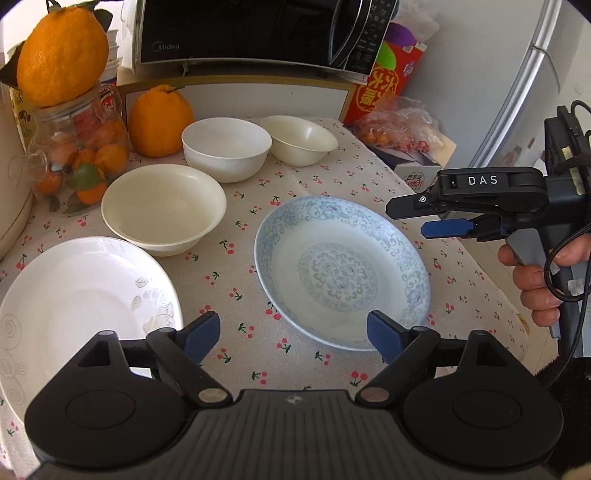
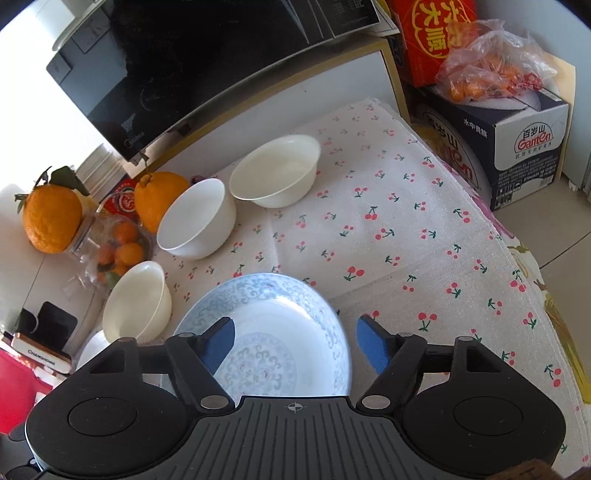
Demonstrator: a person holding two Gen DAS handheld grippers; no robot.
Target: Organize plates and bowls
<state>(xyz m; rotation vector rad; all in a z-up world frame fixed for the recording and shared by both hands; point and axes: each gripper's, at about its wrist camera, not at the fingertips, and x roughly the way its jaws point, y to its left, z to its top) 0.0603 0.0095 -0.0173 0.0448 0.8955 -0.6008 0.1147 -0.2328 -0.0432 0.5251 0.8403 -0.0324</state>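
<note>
Left wrist view. The left gripper [image 1: 293, 338] occupies the bottom of the frame with its blue fingers [image 1: 201, 336] spread wide apart and nothing between them. It hovers over the cherry-print tablecloth [image 1: 369, 173]. The blue-patterned plate [image 1: 341, 271] lies right of centre; its near rim sits just beside the right-hand pad. The white plate [image 1: 74, 306] lies at lower left, partly hidden by the gripper body. Three bowls stand behind the plates: a cream bowl [image 1: 164, 208] left of centre, close to the white plate; a white bowl [image 1: 226, 147] above it; a second cream bowl [image 1: 299, 139] at upper centre, just beside the white bowl. The right gripper [image 1: 410, 218] enters from the right edge, level with the far rim of the blue-patterned plate, seen side-on, its two fingers slightly apart and empty. A glass jar [image 1: 79, 158] of small oranges stands at upper left with a large orange [image 1: 62, 55] on top. A microwave [image 1: 258, 31] fills the upper centre.

Right wrist view. The right gripper [image 2: 295, 345] has its fingers [image 2: 371, 343] spread apart, holding nothing. The blue-patterned plate [image 2: 280, 314] lies at lower centre, partly under the left-hand finger. The cream bowl [image 2: 138, 304] sits at its left. The white bowl [image 2: 197, 219] and the second cream bowl [image 2: 275, 175] stand toward upper centre. A water carton [image 2: 517, 147] stands at upper right.
</note>
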